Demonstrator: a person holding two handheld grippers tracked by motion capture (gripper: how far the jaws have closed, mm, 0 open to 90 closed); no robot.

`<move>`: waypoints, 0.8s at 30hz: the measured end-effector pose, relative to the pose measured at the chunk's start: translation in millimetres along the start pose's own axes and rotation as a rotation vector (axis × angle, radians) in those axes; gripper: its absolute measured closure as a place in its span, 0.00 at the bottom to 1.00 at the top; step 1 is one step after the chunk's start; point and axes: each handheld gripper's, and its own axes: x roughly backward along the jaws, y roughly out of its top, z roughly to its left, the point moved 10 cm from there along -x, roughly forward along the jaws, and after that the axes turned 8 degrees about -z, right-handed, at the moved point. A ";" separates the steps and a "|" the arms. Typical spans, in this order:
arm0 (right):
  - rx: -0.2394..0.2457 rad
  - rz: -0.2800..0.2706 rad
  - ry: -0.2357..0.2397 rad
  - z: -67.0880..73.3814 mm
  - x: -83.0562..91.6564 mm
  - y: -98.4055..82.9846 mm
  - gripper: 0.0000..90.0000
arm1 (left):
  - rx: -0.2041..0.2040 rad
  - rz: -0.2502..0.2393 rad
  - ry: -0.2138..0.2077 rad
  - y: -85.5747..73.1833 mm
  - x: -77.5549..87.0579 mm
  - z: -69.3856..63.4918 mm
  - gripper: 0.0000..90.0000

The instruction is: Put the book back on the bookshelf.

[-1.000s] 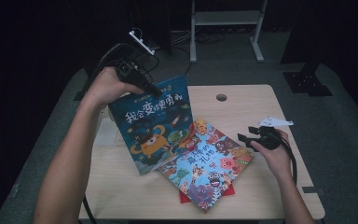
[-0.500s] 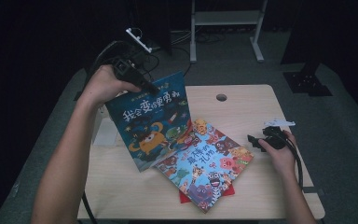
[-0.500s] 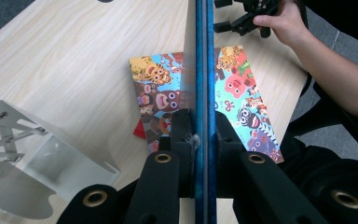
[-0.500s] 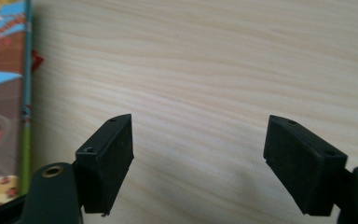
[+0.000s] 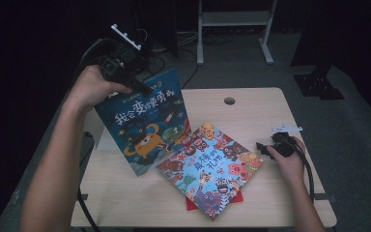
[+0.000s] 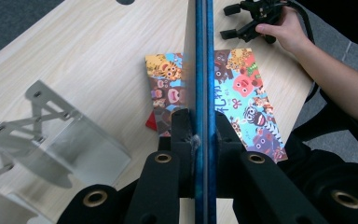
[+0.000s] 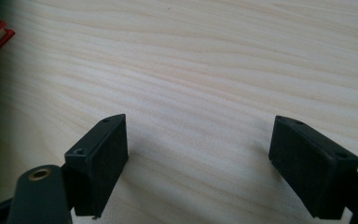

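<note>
two books matter here: the left gripper has its jaws clamped on the top edge of the blue book, held upright beside the metal bookend (nearer this hand). the right gripper, jaws just opening, empty, rests right of the colourful book lying flat on the tabletop.

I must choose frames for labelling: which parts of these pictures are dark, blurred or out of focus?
High view: lit table, black surroundings. Left gripper view: near fingers and blue book edge soft. Right gripper view: fingers slightly blurred, wood grain clear.
</note>
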 end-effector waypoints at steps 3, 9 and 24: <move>0.000 0.000 0.000 0.0 0.0 0.0 0.20 | 0.014 -0.006 0.017 -6.0 11.1 3.3 0.92; -0.002 0.001 -0.003 0.0 0.0 0.0 0.20 | 0.034 -0.013 0.030 -18.0 29.1 7.1 0.92; -0.002 0.000 -0.003 -0.1 -0.1 0.0 0.20 | 0.084 -0.036 0.089 -48.8 66.4 25.5 0.92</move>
